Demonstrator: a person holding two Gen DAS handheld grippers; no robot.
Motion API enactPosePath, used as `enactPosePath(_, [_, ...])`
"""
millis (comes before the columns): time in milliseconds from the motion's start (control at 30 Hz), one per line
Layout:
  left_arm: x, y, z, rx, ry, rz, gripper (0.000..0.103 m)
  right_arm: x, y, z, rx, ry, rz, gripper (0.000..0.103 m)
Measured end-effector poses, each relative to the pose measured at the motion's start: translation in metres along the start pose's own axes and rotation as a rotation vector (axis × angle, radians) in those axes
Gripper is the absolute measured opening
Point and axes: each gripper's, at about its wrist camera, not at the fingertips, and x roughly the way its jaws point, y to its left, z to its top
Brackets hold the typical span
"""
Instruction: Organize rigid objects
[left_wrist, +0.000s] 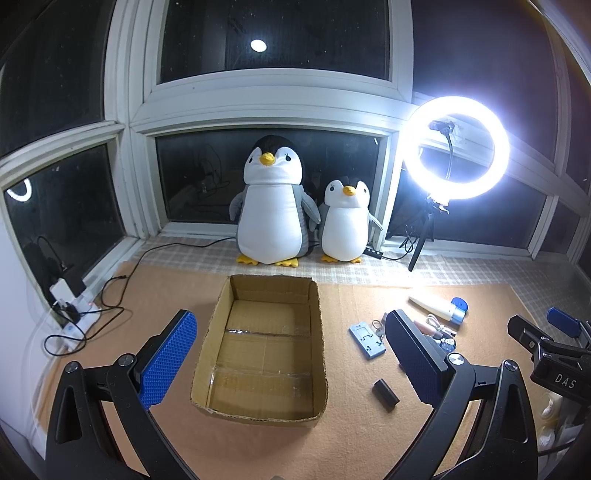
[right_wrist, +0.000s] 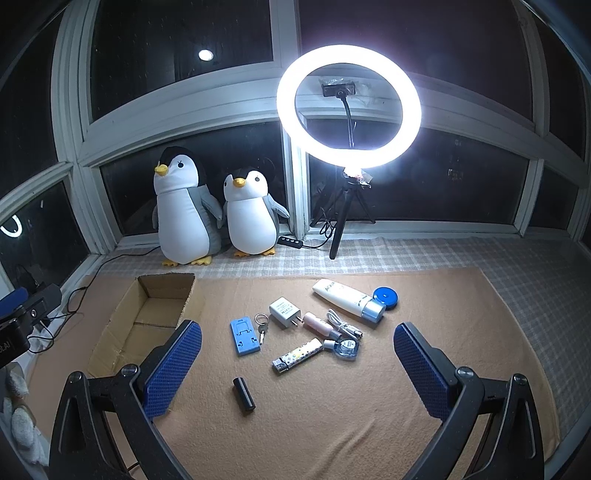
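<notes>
Your left claw (left_wrist: 291, 354) is released, its blue-padded fingers spread wide and holding nothing, and it hangs over the open cardboard box (left_wrist: 317, 332), which lies empty on the orange mat (left_wrist: 351, 435). Your right claw (right_wrist: 297, 363) is also released and bare, poised above the loose items on the same mat. Nearest to it, a small black cylinder (right_wrist: 244, 394) lies alone, apart from the rest. Just beyond, a patterned lighter (right_wrist: 297, 356) lies at a slant, its far end close to a small clear bottle with a blue tint (right_wrist: 347, 349). To the left of the lighter lies a blue phone stand (right_wrist: 242, 337), flat on the mat, with a key on a ring (right_wrist: 262, 325) just beside it. Further out you see a white plug adapter (right_wrist: 283, 312), a pink tube (right_wrist: 317, 323) and a coiled white cable (right_wrist: 343, 325), all close together. Beyond these lies a white tube with a pale blue cap (right_wrist: 347, 301), and a round blue case (right_wrist: 385, 297) touches its cap end. From the right wrist view the box sits well to the left of the cluster. Two plush penguins (left_wrist: 271, 201) stand against the window behind the box, and a lit ring light (right_wrist: 349, 107) on a tripod stands to their right.
</notes>
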Motion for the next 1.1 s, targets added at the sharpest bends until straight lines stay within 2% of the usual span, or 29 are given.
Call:
enactPosePath(533, [0.015,0.008,-0.007,-0.015,0.034,0.019,0.102,0.010,0.002,0.001,-0.003,0.030,0.002,0.103])
enactPosePath(900, [0.041,0.041,-0.022,-0.041,0.092,0.098,0.102,0.022,0.001,-0.006,-0.015,0.039,0.025,0.103])
enactPosePath(1100, [0.062,0.068,-0.038,-0.064,0.153,0.152,0.101,0.033,0.001,-0.012,-0.029,0.061,0.041,0.103])
